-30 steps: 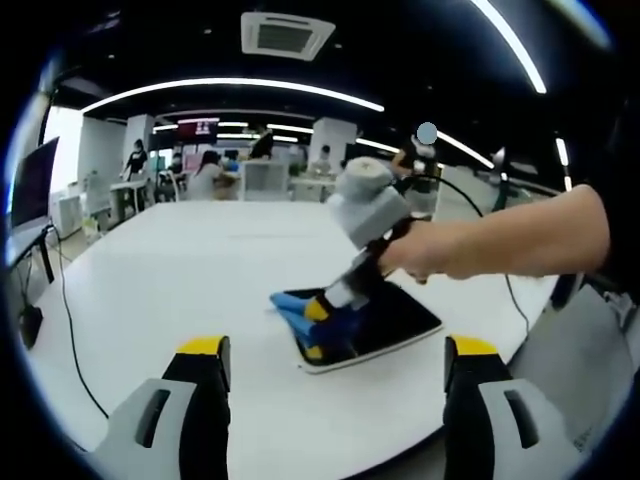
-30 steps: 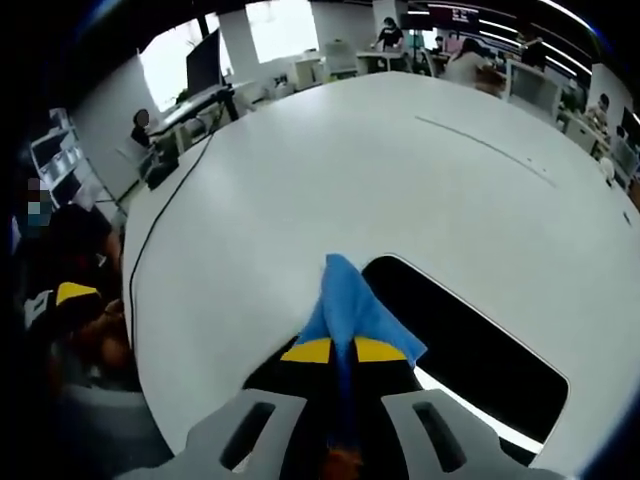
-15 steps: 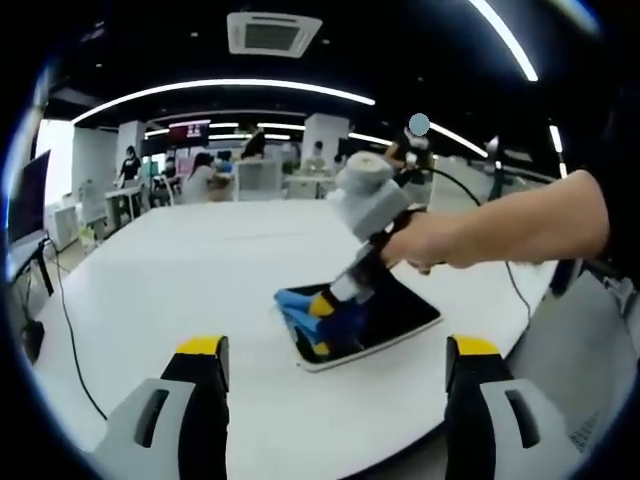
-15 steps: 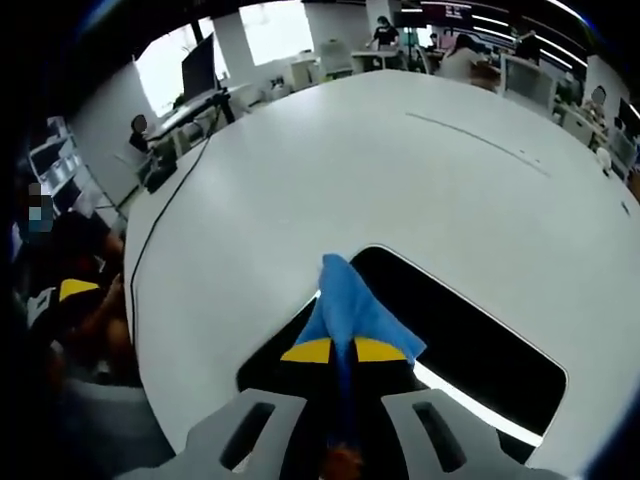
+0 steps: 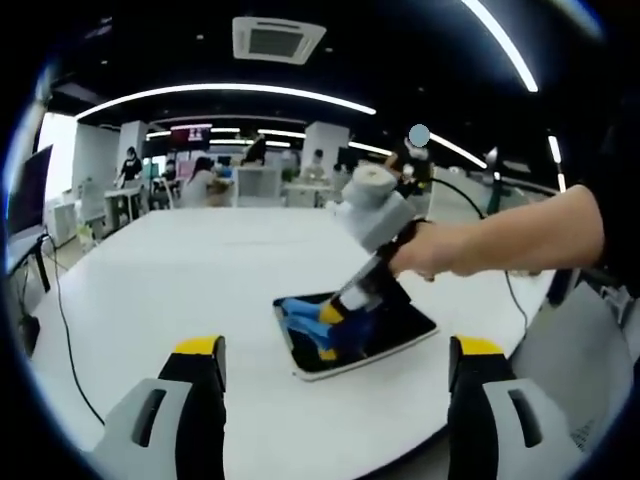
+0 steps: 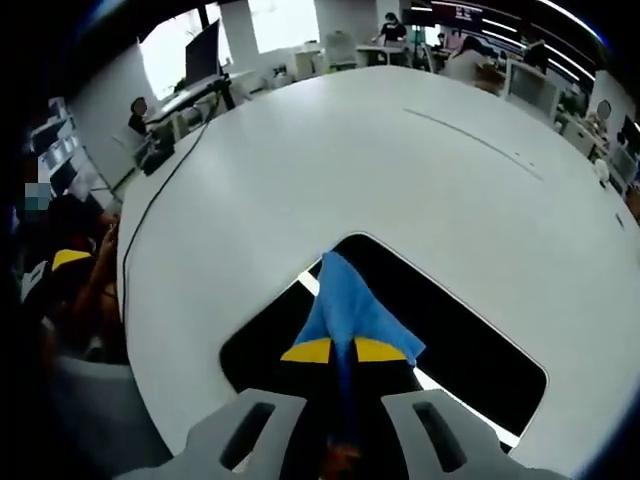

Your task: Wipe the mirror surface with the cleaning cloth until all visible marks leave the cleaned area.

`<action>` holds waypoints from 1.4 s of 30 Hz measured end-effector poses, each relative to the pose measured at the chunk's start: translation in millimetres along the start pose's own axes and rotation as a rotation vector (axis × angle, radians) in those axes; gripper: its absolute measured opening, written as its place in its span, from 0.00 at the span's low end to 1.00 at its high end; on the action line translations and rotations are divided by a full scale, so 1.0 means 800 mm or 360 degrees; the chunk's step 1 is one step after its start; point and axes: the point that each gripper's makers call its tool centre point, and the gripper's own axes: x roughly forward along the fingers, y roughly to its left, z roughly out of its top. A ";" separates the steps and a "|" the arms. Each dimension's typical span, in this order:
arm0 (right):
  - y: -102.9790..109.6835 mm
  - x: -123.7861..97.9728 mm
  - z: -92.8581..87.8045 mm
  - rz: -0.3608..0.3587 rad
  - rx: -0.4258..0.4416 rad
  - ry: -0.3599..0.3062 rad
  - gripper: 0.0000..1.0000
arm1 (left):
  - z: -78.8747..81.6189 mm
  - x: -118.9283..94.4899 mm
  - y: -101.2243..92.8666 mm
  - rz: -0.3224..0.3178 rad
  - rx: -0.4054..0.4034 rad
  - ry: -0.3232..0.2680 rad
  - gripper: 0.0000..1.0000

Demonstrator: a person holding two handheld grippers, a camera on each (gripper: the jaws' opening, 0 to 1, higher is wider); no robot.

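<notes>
Mid-wipe, not finished as far as I can judge. The right gripper [image 6: 333,352] is clamped on the cleaning cloth [image 6: 352,312], jaws shut tight with the blue fabric fanning out just ahead of the yellow tips and pressed down on the mirror [image 6: 470,345]. The mirror lies directly under and ahead of that gripper, a dark slab with a pale rim, flat on the white table [image 6: 300,170]; most of its surface runs off to the gripper's right, with a smaller stretch to its left. In the left gripper view the same contact shows from the side: right gripper [image 5: 333,312] angled down onto the mirror [image 5: 400,328], cloth [image 5: 300,310] bunched at the end of the glass farthest from the hand [image 5: 430,250] holding the tool. The left gripper [image 5: 335,365] hangs back, jaws wide apart, gripping nothing, with the mirror ahead of it and between its two jaws in view. Can't tell whether marks remain: the glass reads as uniformly dark at this resolution, with one bright streak beside the right gripper that looks like a reflection. My read: more passes likely needed over the uncovered area. Count: one mirror, one cloth, two grippers, one table. People and desks are far behind.
</notes>
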 end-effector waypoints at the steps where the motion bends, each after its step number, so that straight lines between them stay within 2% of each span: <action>1: -0.002 -0.001 -0.001 0.0000 0.0010 -0.0002 0.01 | -0.001 0.000 0.000 0.0000 0.0000 0.0005 0.93; 10: -0.019 -0.012 -0.015 0.0000 0.0075 -0.0009 0.01 | 0.000 -0.001 0.000 0.0000 -0.0013 0.0000 0.91; 13: -0.029 -0.014 -0.019 0.0007 0.0141 -0.0008 0.01 | -0.001 -0.001 0.000 -0.0002 -0.0014 0.0005 0.91; 24: -0.055 -0.027 -0.040 -0.0036 0.0172 0.0001 0.01 | -0.004 0.000 0.000 -0.0001 -0.0003 0.0029 0.88; 42: -0.075 -0.050 -0.067 -0.0091 0.0231 0.0001 0.01 | -0.002 0.000 0.000 -0.0003 -0.0011 0.0015 0.89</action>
